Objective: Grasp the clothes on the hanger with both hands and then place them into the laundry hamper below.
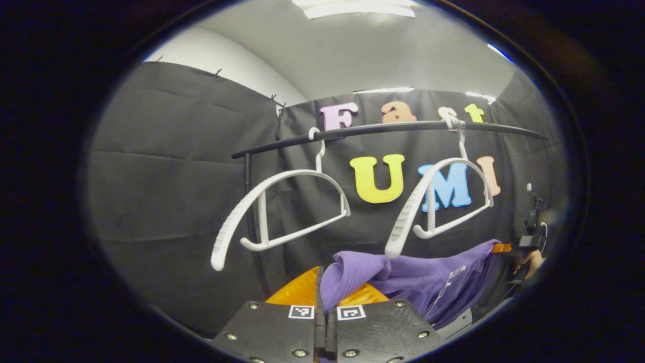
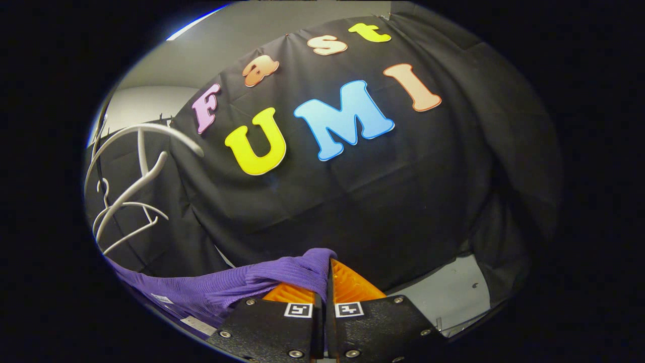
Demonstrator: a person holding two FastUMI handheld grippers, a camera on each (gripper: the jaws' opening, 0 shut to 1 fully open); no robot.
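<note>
Purple knit garment (image 1: 403, 280) stretched between my two grippers, off the hangers. Left gripper (image 1: 322, 297) pinches one end, right gripper (image 2: 327, 282) the other. Two bare white hangers (image 1: 282, 212) hang on the rail (image 1: 383, 130) at 12 o'clock.

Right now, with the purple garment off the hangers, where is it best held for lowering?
Keep both top-edge pinches: the left hand-held gripper on one bunched corner, the right hand-held gripper on the other. The purple garment hangs spread between them, so it should lower flat.
</note>
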